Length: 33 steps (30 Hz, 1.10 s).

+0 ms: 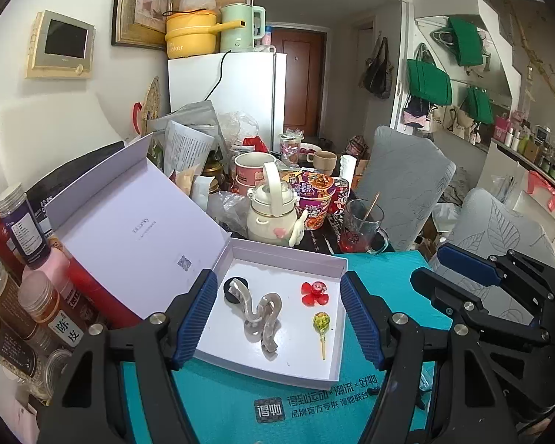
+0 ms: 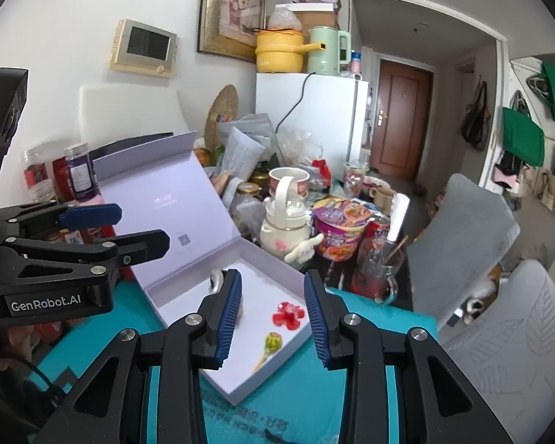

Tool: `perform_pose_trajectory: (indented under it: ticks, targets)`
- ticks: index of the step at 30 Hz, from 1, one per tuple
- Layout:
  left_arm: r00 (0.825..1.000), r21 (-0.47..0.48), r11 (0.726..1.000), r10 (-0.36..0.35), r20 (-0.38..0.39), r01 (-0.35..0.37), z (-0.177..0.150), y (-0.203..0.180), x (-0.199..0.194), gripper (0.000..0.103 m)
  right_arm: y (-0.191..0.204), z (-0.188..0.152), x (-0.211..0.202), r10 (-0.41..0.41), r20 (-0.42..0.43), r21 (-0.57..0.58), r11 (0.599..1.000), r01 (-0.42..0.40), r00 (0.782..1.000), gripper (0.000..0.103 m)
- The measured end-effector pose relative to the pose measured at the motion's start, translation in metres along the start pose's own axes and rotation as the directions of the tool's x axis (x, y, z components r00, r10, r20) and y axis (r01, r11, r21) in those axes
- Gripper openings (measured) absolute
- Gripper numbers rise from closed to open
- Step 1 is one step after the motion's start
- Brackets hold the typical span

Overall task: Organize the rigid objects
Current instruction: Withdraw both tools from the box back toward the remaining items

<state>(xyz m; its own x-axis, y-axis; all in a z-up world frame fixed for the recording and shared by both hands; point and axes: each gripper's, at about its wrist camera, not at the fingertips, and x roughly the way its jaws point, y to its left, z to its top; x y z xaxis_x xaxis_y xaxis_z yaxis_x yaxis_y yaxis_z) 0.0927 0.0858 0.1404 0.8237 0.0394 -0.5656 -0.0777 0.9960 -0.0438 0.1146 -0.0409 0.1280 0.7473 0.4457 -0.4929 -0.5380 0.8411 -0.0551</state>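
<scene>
1. A shallow white box (image 1: 336, 264) sits open on a teal surface (image 1: 240, 388), its hinged lid (image 1: 137, 236) leaning back to the left.
2. Four things lie loose in the box tray: a translucent grey wavy hair clip (image 1: 262, 320) near the middle, a black round piece (image 1: 235, 290) touching the clip's far end, a red flower-shaped clip (image 1: 314, 293) toward the right wall, and a yellow-green lollipop (image 1: 321, 323) just in front of the flower – its stick pointing toward the near edge.
3. The left gripper (image 1: 279, 318) hangs above the box with its blue-ribbed pads apart and nothing between them.
4. The right gripper (image 2: 272, 318) is also over the box, its jaws set narrower than the left's but still parted, holding nothing; from its camera the flower clip and lollipop show through the gap.
5. Behind the box stands a cream kettle-shaped bottle (image 1: 273, 211) with a plush charm, beside a purple instant-noodle bowl (image 1: 312, 194).
6. A glass mug (image 1: 360, 227) right of the bowl holds red liquid at the bottom and a thin stick.
7. Along the left, lidded jars (image 1: 44, 296) hold brownish contents – one tall purple-labelled bottle (image 1: 20, 222) stands behind them.
</scene>
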Motion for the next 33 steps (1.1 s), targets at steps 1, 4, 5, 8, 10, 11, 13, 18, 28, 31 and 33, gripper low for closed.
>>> perform_pose_trajectory:
  ticks: [1, 4, 5, 8, 10, 11, 13, 18, 28, 31, 33]
  targets:
    - [1.0, 0.001, 1.0, -0.002, 0.003, 0.002, -0.002, -0.001, -0.005, 0.069, 0.001, -0.001, -0.006, -0.002, 0.004, -0.002, 1.0, 0.002, 1.0, 0.035]
    - [1.0, 0.002, 1.0, -0.01, 0.01, 0.01, -0.011, -0.006, -0.02, 0.069, 0.005, -0.007, -0.022, -0.007, 0.013, -0.006, 1.0, 0.007, 1.0, 0.035]
    - [1.0, 0.001, 1.0, -0.013, 0.011, 0.013, -0.014, -0.007, -0.024, 0.069, 0.006, -0.009, -0.026, -0.008, 0.014, -0.006, 1.0, 0.008, 1.0, 0.035]
    - [1.0, 0.003, 1.0, -0.02, 0.014, 0.02, -0.023, -0.012, -0.038, 0.069, 0.01, -0.018, -0.041, -0.016, 0.02, -0.007, 1.0, 0.016, 1.0, 0.037]
    - [0.999, 0.008, 0.999, -0.033, 0.013, 0.033, -0.03, -0.015, -0.045, 0.069, 0.011, -0.024, -0.051, -0.018, 0.023, -0.004, 1.0, 0.018, 1.0, 0.038]
    - [0.999, 0.01, 0.999, -0.044, 0.01, 0.044, -0.034, -0.017, -0.048, 0.069, 0.012, -0.028, -0.056, -0.021, 0.023, -0.002, 1.0, 0.021, 1.0, 0.038]
    - [0.998, 0.017, 0.998, -0.063, 0.005, 0.063, -0.043, -0.021, -0.055, 0.069, 0.015, -0.035, -0.064, -0.025, 0.019, -0.001, 1.0, 0.025, 1.0, 0.038]
    - [0.996, 0.03, 0.996, -0.089, -0.01, 0.089, -0.066, -0.029, -0.069, 0.069, 0.02, -0.057, -0.084, -0.038, 0.009, 0.003, 0.999, 0.038, 0.999, 0.04]
    - [0.981, 0.036, 0.982, -0.184, -0.058, 0.186, -0.107, -0.04, -0.086, 0.069, 0.023, -0.099, -0.112, -0.057, -0.019, 0.029, 0.998, 0.058, 0.998, 0.045]
    - [0.978, 0.034, 0.98, -0.196, -0.071, 0.198, -0.116, -0.043, -0.089, 0.069, 0.024, -0.109, -0.117, -0.059, -0.031, 0.035, 0.998, 0.06, 0.998, 0.05]
    - [0.975, 0.028, 0.978, -0.206, -0.084, 0.209, -0.124, -0.043, -0.09, 0.069, 0.025, -0.117, -0.121, -0.055, -0.037, 0.044, 0.997, 0.057, 0.998, 0.051]
